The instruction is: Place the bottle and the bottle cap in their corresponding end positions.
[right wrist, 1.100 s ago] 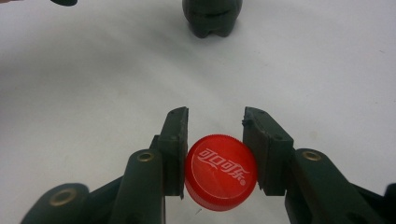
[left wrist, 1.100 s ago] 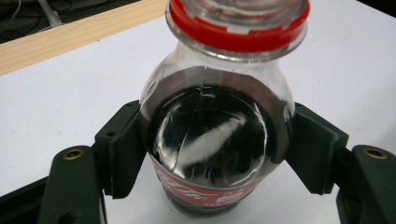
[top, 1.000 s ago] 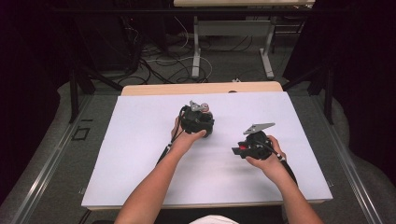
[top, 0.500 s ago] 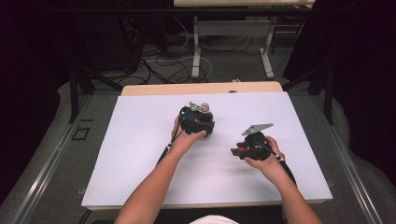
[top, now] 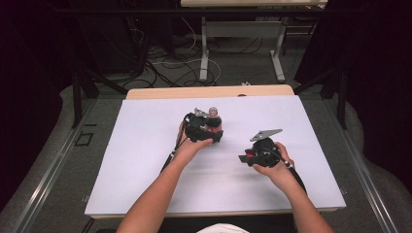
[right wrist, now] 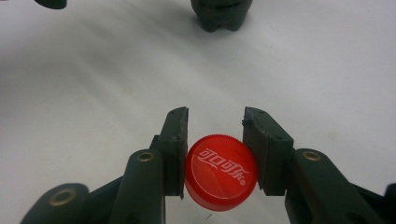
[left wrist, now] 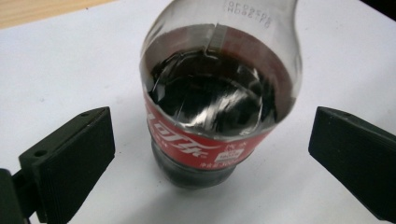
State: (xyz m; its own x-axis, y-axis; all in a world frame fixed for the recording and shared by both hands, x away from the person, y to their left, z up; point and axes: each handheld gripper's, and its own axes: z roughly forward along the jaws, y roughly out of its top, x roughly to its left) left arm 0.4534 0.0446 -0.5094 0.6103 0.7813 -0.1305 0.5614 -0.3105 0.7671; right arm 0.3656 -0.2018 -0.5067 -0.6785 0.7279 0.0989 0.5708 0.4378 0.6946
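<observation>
Pinching the red cap [right wrist: 220, 171] in the right gripper [right wrist: 215, 140] w/ the left gripper [left wrist: 210, 140] spread wide around the cola bottle [left wrist: 217, 93], prob to steady it for recapping.

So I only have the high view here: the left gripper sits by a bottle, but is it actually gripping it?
Observer: No. In the left gripper view the left gripper is open, and the cola bottle stands between its jaws untouched.
Operator: And the right gripper, is it holding anything?
Observer: Yes, the right gripper is shut on a red bottle cap.
Operator: Is the bottle full?
Observer: No, dark cola fills it to about the shoulder; the clear neck above is empty.
</observation>
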